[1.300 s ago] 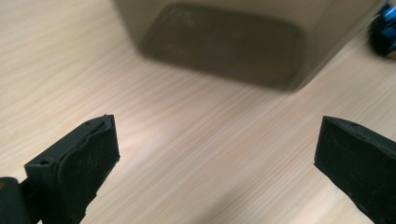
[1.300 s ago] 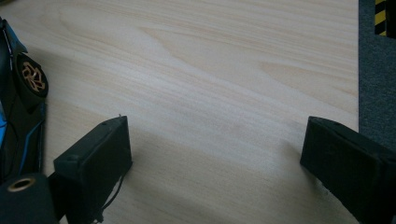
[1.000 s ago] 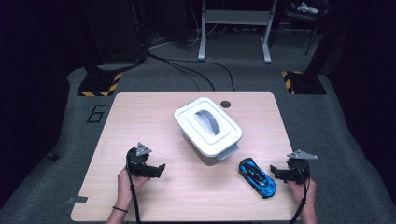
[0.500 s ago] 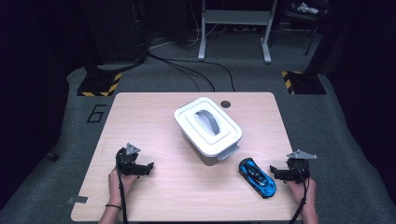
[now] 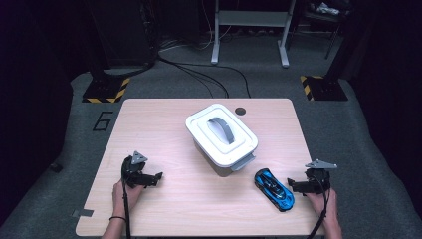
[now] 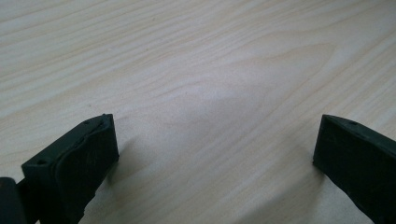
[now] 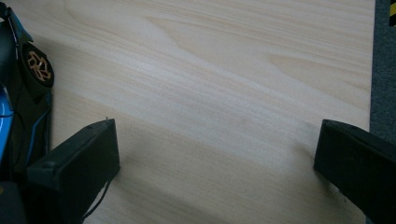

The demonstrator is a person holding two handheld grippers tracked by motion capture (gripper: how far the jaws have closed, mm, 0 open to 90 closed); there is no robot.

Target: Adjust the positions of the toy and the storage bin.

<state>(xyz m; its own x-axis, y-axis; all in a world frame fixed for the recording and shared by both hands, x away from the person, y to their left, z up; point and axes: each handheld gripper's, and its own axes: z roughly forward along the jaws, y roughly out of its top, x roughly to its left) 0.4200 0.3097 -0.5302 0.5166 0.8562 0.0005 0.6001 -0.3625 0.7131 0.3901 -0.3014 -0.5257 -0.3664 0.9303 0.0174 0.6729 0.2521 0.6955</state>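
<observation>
At lower right of the high frame, a glossy blue-and-black toy car with bronze wheels lies on the surface, just beside the right gripper, whose fingers have just been opening and hold nothing; left gripper fingers are likewise released.

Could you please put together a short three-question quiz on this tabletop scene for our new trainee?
1. True or false: the lid of the white box is off and lies on the table.
2. Which gripper has the blue toy car beside it? A) left gripper B) right gripper
3. What lies between the jaws of each gripper?

Key
1. False: the lid sits on the box, grey handle up.
2. B: in the right gripper view the car's wheel lies just outside one jaw.
3. Bare wood. Both pairs of jaws stand wide apart and hold nothing; the right ones have just been opening.
</observation>
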